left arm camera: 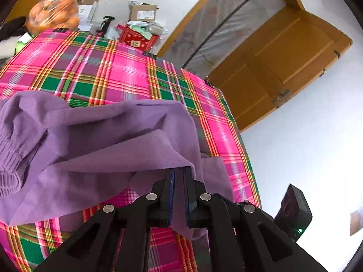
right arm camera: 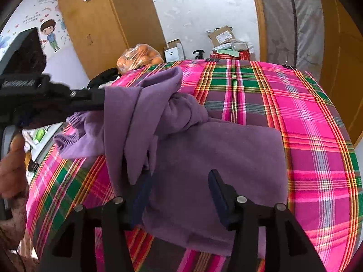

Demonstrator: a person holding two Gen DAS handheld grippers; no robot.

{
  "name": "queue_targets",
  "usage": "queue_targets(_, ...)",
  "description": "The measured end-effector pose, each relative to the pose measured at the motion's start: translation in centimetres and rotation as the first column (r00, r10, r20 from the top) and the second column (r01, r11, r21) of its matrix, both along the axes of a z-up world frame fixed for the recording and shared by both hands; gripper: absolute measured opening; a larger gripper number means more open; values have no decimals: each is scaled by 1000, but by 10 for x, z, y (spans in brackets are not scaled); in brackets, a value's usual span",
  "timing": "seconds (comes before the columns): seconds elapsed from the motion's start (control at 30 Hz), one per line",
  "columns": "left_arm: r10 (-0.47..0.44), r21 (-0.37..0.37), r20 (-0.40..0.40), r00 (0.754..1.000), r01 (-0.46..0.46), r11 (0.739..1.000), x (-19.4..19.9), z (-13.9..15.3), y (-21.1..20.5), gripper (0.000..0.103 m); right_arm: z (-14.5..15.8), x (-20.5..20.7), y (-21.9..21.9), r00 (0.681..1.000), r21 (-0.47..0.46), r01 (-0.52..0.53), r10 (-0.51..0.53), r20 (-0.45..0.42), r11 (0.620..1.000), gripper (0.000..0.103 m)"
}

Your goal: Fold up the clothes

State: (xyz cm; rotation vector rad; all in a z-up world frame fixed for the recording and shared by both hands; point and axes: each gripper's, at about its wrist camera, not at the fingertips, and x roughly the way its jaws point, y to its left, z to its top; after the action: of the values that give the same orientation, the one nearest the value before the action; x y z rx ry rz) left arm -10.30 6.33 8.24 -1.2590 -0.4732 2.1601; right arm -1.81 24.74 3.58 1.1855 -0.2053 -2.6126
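Note:
A purple sweater [left arm camera: 102,136] lies rumpled on the table with the pink and green plaid cloth [left arm camera: 113,68]. My left gripper [left arm camera: 179,175] is shut on an edge of the sweater and holds that part lifted off the cloth. The right wrist view shows the left gripper [right arm camera: 102,100] at the left, with purple fabric hanging from it. My right gripper [right arm camera: 179,183] is open just above the flat lower part of the sweater [right arm camera: 215,154], and its left finger [right arm camera: 141,190] sits under a hanging fold. A ribbed cuff [left arm camera: 9,158] shows at the left.
A bag of oranges [right arm camera: 140,55], cardboard boxes [right arm camera: 222,35] and a red box [left arm camera: 138,38] stand past the table's far edge. A wooden door [left arm camera: 283,61], a leaning mattress [right arm camera: 292,22] and a wardrobe [right arm camera: 90,22] line the room. A person's hand [right arm camera: 11,165] holds the left gripper.

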Motion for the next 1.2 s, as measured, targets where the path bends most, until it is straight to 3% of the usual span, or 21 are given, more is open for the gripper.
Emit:
queue_targets(0.1, -5, -21, -19, 1000, 5, 1000, 4, 2, 1, 9, 0, -7, -10, 1000, -23, -24, 24, 3, 999, 53)
queue_targets(0.37, -5, 16, -15, 1000, 5, 1000, 5, 7, 4, 18, -11, -4, -42, 995, 65, -96, 95, 21, 993, 53)
queue_targets(0.57, -20, -25, 19, 1000, 20, 999, 4, -6, 10, 18, -15, -7, -49, 997, 137, -80, 80, 5, 987, 53)
queue_targets(0.63, -24, -45, 30, 999, 25, 999, 3, -11, 11, 18, -15, -8, -47, 998, 141, -63, 63, 4, 988, 45)
queue_targets(0.7, -18, -51, 41, 999, 21, 999, 2, -16, 10, 18, -15, -8, -45, 999, 164, -35, 36, -5, 986, 24)
queue_targets(0.8, -4, -46, 59, 998, 6, 999, 0, -22, 6, 18, -10, -7, -43, 1000, 157, -9, 13, -25, 988, 2)
queue_targets(0.9, 22, -58, 72, 997, -18, 998, -4, -27, 1, 18, -2, -2, -42, 998, 195, 35, -23, -64, 980, 2)
queue_targets(1.2, 52, -43, 135, 990, -47, 998, -10, -41, -11, 18, 20, 5, -17, 984, 141, 141, -123, -127, 980, 2)
